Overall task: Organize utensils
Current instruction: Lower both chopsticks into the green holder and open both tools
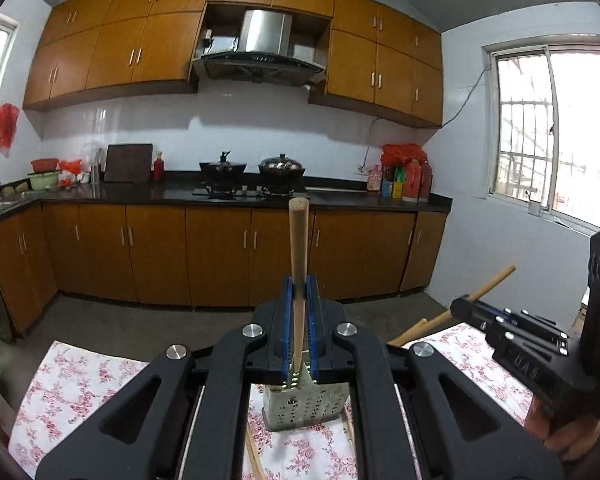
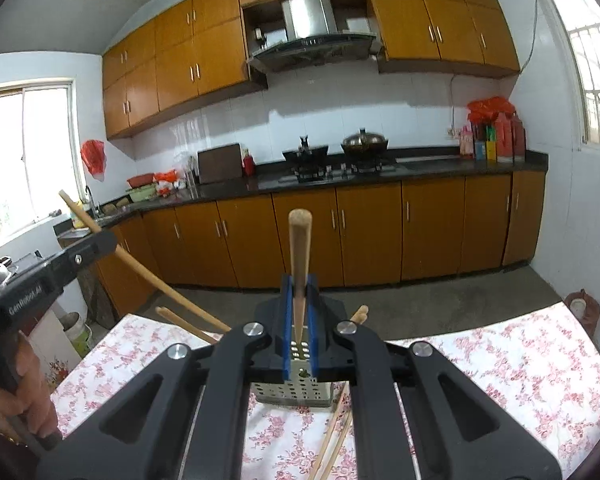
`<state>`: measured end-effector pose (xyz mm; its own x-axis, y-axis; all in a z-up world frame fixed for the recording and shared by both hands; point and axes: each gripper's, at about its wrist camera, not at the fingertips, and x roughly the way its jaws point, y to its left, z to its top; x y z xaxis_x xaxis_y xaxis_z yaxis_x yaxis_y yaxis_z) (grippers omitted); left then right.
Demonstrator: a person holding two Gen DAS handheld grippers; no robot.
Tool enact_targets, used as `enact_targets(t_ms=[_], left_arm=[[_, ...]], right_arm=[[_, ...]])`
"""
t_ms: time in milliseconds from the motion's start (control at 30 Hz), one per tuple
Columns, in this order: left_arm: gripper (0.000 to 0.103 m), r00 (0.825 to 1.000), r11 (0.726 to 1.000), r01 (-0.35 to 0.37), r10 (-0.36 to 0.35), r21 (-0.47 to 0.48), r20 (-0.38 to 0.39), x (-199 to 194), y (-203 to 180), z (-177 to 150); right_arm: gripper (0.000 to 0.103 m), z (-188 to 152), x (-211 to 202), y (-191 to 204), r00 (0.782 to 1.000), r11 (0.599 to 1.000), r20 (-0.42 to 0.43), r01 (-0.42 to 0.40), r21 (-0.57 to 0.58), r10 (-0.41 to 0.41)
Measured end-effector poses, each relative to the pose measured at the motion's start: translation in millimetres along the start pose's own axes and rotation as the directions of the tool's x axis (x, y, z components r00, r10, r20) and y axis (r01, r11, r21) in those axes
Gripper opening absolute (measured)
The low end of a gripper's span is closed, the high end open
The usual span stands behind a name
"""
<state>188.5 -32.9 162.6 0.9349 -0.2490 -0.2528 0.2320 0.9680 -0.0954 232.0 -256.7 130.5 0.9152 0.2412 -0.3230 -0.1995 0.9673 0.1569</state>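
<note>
My left gripper [image 1: 299, 292] is shut on a wooden chopstick [image 1: 299, 248] that stands upright, its lower tip over a perforated metal utensil holder [image 1: 304, 406] on the flowered tablecloth. My right gripper [image 2: 299, 286] is shut on another wooden chopstick [image 2: 299, 252], also upright above the same holder [image 2: 296, 386]. The right gripper shows in the left wrist view [image 1: 466, 306] with its chopstick [image 1: 494, 282]. The left gripper shows in the right wrist view [image 2: 104, 240] with its chopstick [image 2: 140, 268]. Loose chopsticks [image 2: 336, 432] lie on the cloth beside the holder.
The table with the flowered cloth [image 1: 80, 380] ends toward a bare concrete floor [image 1: 148, 320]. Beyond stand brown base cabinets [image 1: 216, 252] and a dark counter with two pots [image 1: 282, 166]. More chopsticks [image 2: 184, 322] jut out near the holder. A window [image 1: 548, 128] is at the right.
</note>
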Motion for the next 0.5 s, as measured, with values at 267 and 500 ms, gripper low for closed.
enact_targets(t_ms=[267, 500], left_arm=[[0.007, 0.996, 0.999, -0.035, 0.032, -0.037, -0.088, 47, 9, -27], [0.007, 0.991, 0.998, -0.038, 0.032, -0.05, -0.13, 59, 15, -39]], right_arm=[[0.008, -12, 47, -4, 0.996, 1.0, -0.093, -0.002, 0.026, 0.004], [0.008, -16, 70, -4, 0.992, 0.999, -0.124, 0.009, 0.035, -0.005]])
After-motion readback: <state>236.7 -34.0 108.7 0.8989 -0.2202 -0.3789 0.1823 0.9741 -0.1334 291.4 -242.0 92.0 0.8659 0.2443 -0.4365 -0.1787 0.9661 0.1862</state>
